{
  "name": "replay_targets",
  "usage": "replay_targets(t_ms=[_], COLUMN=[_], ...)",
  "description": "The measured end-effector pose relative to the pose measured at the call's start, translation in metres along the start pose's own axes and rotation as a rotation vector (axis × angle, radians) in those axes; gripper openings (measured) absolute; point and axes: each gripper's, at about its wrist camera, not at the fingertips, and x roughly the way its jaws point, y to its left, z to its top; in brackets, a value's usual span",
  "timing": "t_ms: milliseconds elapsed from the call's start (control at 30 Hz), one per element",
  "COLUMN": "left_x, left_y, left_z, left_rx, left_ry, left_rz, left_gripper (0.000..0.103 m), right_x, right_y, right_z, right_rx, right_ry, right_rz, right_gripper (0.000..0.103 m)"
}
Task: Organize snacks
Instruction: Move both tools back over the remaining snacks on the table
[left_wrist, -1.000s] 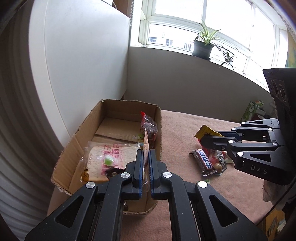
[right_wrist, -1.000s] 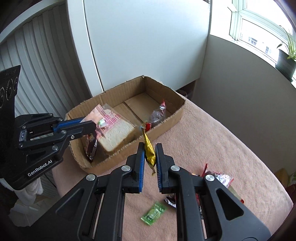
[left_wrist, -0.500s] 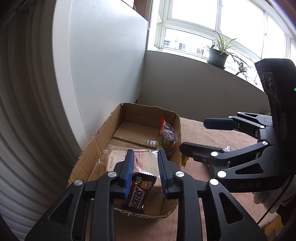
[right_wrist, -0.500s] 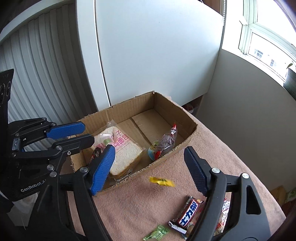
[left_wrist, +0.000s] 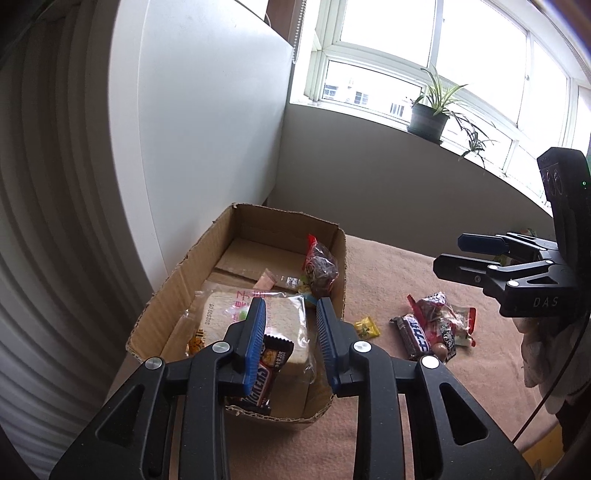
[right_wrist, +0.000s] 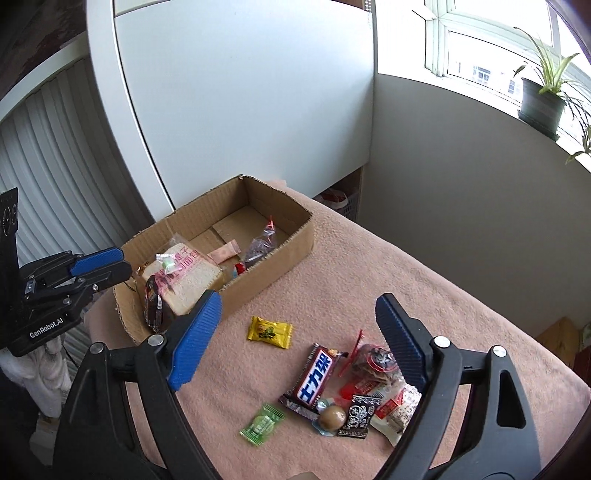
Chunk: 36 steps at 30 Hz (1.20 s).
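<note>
A cardboard box stands on the pink-covered table. In it lie a wrapped bread slice, a Snickers bar leaning at the near end, a dark candy bag and a pink sachet. My left gripper is open and empty above the box's near end. My right gripper is wide open and empty above the table. A yellow candy lies on the table beside the box. A brown bar, a green candy and a pile of wrapped snacks lie near it.
A white cabinet panel stands behind the box. A potted plant sits on the window sill. The table's right edge drops off to the floor, where a cardboard item stands.
Both grippers have opened. The left one let the Snickers bar drop into the box. The right one let go of the yellow candy, which fell onto the table beside the box.
</note>
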Motion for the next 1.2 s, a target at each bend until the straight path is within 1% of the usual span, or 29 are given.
replay_targets(t_ms=[100,233,467,567,633,733,767,833,933,1033,1200], left_x=[-0.002,-0.005,0.002,0.013,0.023,0.04,0.046,0.055,0.065,0.075,0.088], left_y=[-0.002,-0.015,-0.061,-0.08,-0.091,-0.105,-0.109,-0.115,-0.122,-0.127,-0.132], left_z=[-0.003,-0.007,-0.02,-0.024,-0.026,-0.029,-0.029,-0.029,-0.028,-0.028,-0.03], left_rx=[0.003,0.026,0.088,0.101,0.104,0.101,0.098,0.091,0.086,0.076,0.064], left_ry=[0.004,0.009,0.038,0.066,0.094,0.139,0.153,0.178,0.198,0.225,0.252], left_rz=[-0.013,-0.044,-0.148,-0.19,-0.211,-0.232,-0.241,-0.258,-0.262,-0.275,-0.259], left_gripper=[0.027,0.027,0.027,0.027,0.027,0.027,0.027,0.027,0.027,0.027,0.027], right_x=[-0.003,-0.004,0.003,0.006,0.008,0.011,0.012,0.012,0.01,0.018,0.04], right_y=[-0.023,-0.056,-0.1,-0.105,-0.111,-0.122,-0.124,-0.125,-0.121,-0.109,-0.085], right_z=[-0.015,-0.033,-0.065,-0.074,-0.078,-0.083,-0.084,-0.084,-0.076,-0.062,-0.045], right_rx=[0.039,0.11,0.188,0.176,0.198,0.247,0.255,0.262,0.228,0.158,-0.015], right_ry=[0.015,0.049,0.131,0.158,0.184,0.211,0.219,0.209,0.174,0.166,0.201], right_rz=[-0.024,-0.058,-0.089,-0.117,-0.13,-0.101,-0.099,-0.114,-0.096,-0.036,-0.03], right_gripper=[0.088,0.088,0.088,0.088,0.088,0.088,0.087,0.081,0.081,0.081,0.081])
